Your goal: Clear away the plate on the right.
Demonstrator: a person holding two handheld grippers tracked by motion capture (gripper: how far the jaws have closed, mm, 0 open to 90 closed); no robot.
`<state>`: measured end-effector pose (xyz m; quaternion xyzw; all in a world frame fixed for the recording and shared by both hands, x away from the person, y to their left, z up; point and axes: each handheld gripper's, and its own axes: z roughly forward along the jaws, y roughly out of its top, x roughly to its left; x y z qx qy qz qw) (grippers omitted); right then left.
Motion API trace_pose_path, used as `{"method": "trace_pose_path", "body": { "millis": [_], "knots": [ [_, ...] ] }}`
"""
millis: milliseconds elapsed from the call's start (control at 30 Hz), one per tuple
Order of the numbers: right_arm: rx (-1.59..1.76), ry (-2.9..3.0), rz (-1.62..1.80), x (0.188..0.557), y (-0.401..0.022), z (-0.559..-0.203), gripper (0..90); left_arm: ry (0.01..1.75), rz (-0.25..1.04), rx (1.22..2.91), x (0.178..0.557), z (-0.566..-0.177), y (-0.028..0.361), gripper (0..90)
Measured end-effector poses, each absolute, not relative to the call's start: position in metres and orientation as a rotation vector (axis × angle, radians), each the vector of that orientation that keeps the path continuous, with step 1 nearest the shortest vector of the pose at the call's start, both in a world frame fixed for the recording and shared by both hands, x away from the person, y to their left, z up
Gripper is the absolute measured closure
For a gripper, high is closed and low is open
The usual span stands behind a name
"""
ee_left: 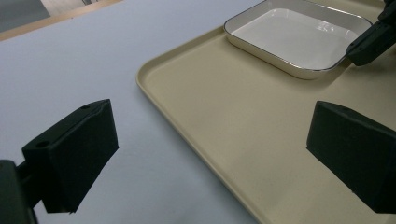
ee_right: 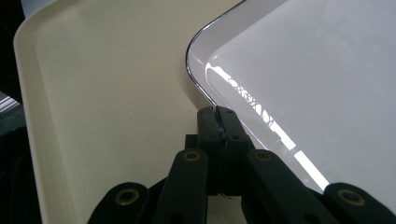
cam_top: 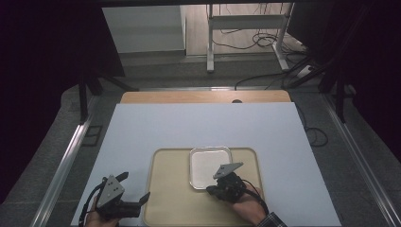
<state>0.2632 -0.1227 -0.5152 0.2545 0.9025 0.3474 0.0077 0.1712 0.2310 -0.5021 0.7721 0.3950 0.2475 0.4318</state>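
1. White dish (cam_top: 208, 163) is sat on the beige tray (cam_top: 170, 189), at its far edge, on the worktop (cam_top: 189, 127).
2. Dish rim is pinched by the R hand-held gripper (ee_right: 218, 112), jaws fully closed on it.
3. L hand-held gripper (ee_left: 210, 154) is held wide open w/ nothing in it, over the tray's left edge.

White sheet (cam_top: 198, 127) covers wooden table (cam_top: 203, 97); metal frame (cam_top: 246, 35), cables (cam_top: 265, 40) behind.
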Motion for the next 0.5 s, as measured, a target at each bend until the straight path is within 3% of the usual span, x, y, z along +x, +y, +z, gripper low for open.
{"method": "trace_pose_path", "body": {
  "millis": [500],
  "knots": [
    [0.811,2.806,1.103,0.2633,-0.1235,-0.512,84.2,0.983,0.618,1.924,0.1711,-0.502,0.231,1.8]
  ]
}}
